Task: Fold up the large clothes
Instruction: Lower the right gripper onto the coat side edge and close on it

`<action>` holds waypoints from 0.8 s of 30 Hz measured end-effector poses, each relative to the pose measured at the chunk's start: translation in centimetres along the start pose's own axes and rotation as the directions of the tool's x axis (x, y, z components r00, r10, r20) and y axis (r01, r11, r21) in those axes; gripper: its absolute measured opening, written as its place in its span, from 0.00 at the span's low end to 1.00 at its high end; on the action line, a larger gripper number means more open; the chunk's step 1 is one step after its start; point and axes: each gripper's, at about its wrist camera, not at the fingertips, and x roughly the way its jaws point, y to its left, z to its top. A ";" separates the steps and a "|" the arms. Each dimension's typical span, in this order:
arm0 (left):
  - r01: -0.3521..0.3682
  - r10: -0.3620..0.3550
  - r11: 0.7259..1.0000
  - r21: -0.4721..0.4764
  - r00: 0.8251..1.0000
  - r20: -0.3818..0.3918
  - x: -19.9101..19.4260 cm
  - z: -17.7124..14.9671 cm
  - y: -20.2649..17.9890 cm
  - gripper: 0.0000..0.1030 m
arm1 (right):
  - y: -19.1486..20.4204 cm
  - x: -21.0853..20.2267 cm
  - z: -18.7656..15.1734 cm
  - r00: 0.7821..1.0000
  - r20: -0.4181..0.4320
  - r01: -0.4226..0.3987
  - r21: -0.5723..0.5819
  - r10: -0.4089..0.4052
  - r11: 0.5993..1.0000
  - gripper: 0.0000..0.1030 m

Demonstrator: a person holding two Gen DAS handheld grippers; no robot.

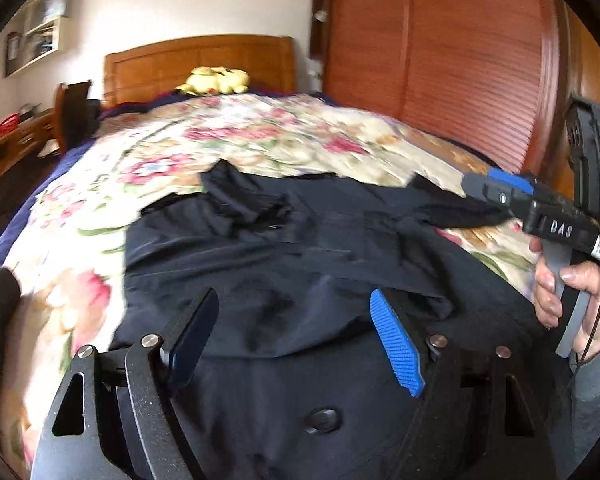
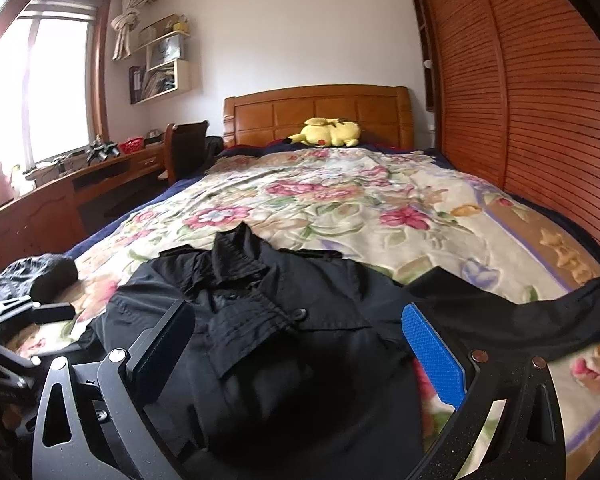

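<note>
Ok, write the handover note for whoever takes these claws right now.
Left claw: open, empty, over the black coat.
Right claw: open, empty, above the coat's chest.
Coat: front up on the floral bedspread, collar toward the headboard, one sleeve stretched out to the right.
Done: coat laid out; no fold visible yet.
Left: probably bring the sleeves in, then fold the body.
</note>
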 end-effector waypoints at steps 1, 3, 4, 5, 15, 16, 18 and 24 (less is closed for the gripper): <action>-0.011 0.011 1.000 -0.007 1.000 0.012 -0.3 -0.2 0.4 0.77 | 0.3 0.3 0.0 1.000 -0.007 -0.009 -0.011 0.009 1.000 1.00; -0.044 0.044 0.999 -0.013 0.999 0.026 -0.7 -0.6 1.3 0.77 | 0.9 0.9 0.0 0.999 -0.024 -0.026 -0.034 0.025 0.999 0.99; -0.056 0.056 0.998 -0.012 0.998 0.027 -0.7 -0.6 1.6 0.77 | 1.3 1.4 0.0 0.999 -0.035 -0.038 -0.050 0.036 0.998 0.98; -0.070 0.070 0.998 -0.010 0.997 0.031 -0.8 -0.7 1.9 0.77 | 1.5 1.9 0.0 0.998 -0.046 -0.046 -0.065 0.043 0.997 0.97; -0.158 0.158 0.987 -0.014 0.981 0.110 -1.9 -2.2 3.4 0.77 | 5.4 9.4 -1.3 0.949 -0.298 -0.180 -0.243 0.103 0.953 0.85; -0.162 0.162 0.987 -0.014 0.980 0.112 -2.0 -2.4 3.6 0.77 | 5.5 10.1 -1.6 0.941 -0.322 -0.189 -0.254 0.101 0.948 0.83; -0.166 0.167 0.986 -0.019 0.980 0.110 -2.2 -2.8 3.9 0.77 | 5.5 11.5 -2.2 0.926 -0.368 -0.193 -0.266 0.085 0.945 0.80; -0.176 0.180 0.983 -0.047 0.978 0.102 -2.8 -4.1 4.7 0.77 | 3.9 12.9 -1.6 0.916 -0.388 -0.200 -0.217 0.103 0.955 0.68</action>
